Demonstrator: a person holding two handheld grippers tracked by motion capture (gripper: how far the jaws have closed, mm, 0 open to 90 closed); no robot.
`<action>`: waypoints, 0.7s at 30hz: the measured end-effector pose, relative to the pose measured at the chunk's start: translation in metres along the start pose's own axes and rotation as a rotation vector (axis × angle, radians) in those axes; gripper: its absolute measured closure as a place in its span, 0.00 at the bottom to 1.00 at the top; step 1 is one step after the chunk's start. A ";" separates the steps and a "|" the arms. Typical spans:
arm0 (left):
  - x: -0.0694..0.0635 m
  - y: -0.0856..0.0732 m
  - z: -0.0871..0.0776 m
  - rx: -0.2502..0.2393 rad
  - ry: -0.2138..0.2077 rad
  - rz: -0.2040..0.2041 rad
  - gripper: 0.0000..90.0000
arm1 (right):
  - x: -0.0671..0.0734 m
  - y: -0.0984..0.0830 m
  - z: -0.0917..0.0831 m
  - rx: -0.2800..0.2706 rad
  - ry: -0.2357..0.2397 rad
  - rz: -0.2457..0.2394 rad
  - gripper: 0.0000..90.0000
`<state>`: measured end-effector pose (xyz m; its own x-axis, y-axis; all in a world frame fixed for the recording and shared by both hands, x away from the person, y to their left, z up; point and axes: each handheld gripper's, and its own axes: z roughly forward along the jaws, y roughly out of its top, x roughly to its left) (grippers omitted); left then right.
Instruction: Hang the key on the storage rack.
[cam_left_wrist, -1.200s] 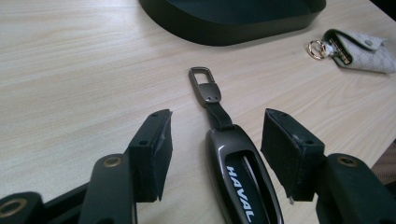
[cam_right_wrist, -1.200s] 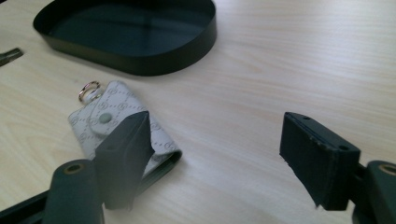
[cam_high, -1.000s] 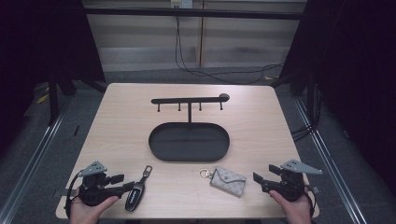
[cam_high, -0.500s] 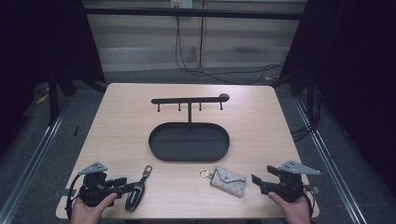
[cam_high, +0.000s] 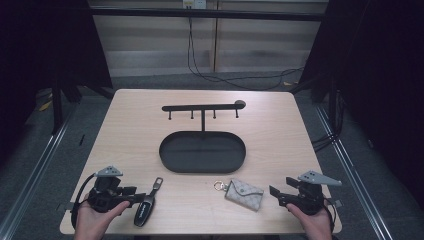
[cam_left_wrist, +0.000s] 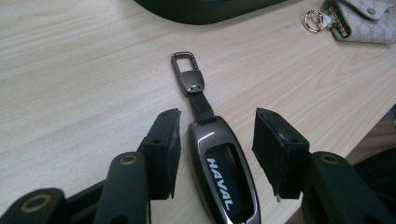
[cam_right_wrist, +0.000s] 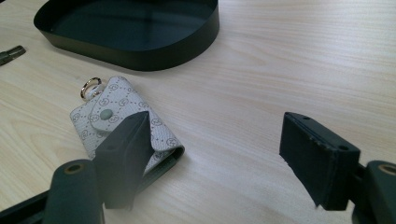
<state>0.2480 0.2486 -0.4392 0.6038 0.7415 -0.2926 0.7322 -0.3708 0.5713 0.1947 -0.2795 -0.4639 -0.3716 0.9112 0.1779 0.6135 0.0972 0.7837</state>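
Jaws of left tool (cam_left_wrist: 212, 154) narrower (key fob (cam_left_wrist: 224, 175) between)

Car key fob (cam_left_wrist: 228, 179): dark grey metallic shell with a black inset bearing the white lettering "HAVAL". It lies flat on the wooden tabletop near the front left edge, face up. A short black strap runs from its narrow end to a grey metal clip (cam_left_wrist: 187, 72) (rectangular loop at the far end), which points toward the middle of the table.

Key pouch (cam_right_wrist: 126, 125): small, pale grey, printed with a repeating monogram pattern. Its flap is closed over a round snap. It lies flat on the tabletop at the front, right of centre, set at an angle. A metal ring (cam_right_wrist: 90, 87) projects from one corner, resting on the wood.
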 end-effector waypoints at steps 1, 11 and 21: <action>-0.001 0.002 0.001 0.012 0.010 0.007 0.58 | 0.000 0.000 0.000 -0.002 0.002 0.003 0.25; -0.004 0.020 0.004 0.042 -0.026 0.030 0.59 | -0.001 0.000 -0.001 -0.009 0.010 0.009 0.21; -0.006 0.044 0.011 0.140 0.007 0.048 0.49 | -0.001 0.000 0.001 -0.003 0.005 0.013 0.21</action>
<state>0.2801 0.2213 -0.4211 0.6377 0.7243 -0.2620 0.7393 -0.4801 0.4722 0.1956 -0.2796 -0.4644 -0.3671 0.9104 0.1906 0.6164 0.0846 0.7829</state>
